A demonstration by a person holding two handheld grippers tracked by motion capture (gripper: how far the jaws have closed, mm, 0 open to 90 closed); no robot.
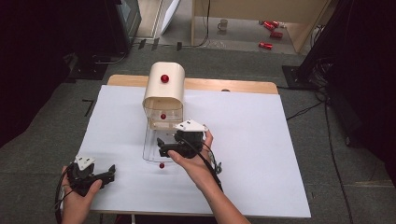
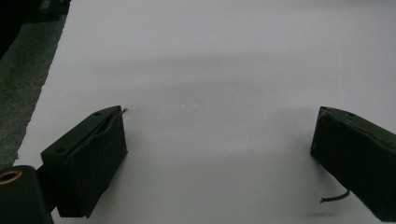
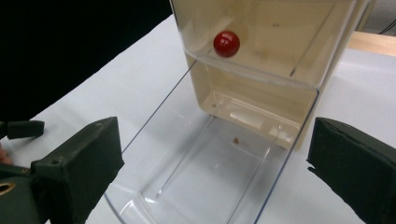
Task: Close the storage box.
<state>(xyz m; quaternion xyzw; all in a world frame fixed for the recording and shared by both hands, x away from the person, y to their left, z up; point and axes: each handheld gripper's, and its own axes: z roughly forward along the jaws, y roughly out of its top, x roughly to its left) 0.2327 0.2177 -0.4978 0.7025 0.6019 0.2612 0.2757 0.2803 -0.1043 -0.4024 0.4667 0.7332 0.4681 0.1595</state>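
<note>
two tools are over a white-covered counter (image 1: 261,140). the left tool (image 1: 111,171) is at 7 o'clock on the counter, held in the left hand (image 1: 79,198), its jaws spread wide over bare white surface with nothing between them; in the left gripper view a thin wire end sticks out near one jaw. the right tool (image 1: 161,147) is near the centre, held in the right hand (image 1: 194,161), its jaws wide apart too and holding nothing, hovering over a clear drawer (image 3: 205,172).

a cream cabinet (image 1: 163,88) with a rounded top stands at 12 o'clock from the right tool. its lower clear drawer is pulled out toward 6 o'clock and lies on the counter; a tiny brown speck sits on its floor. the upper drawer (image 3: 266,37) is pushed in and carries a red knob (image 3: 226,43). another red knob (image 1: 164,78) sits on the rounded top, and a red knob (image 1: 161,165) marks the front of the pulled-out drawer.

beyond the counter, red cans (image 1: 271,32) and a mug (image 1: 223,24) lie on the floor. no readable writing or brand appears anywhere.
</note>
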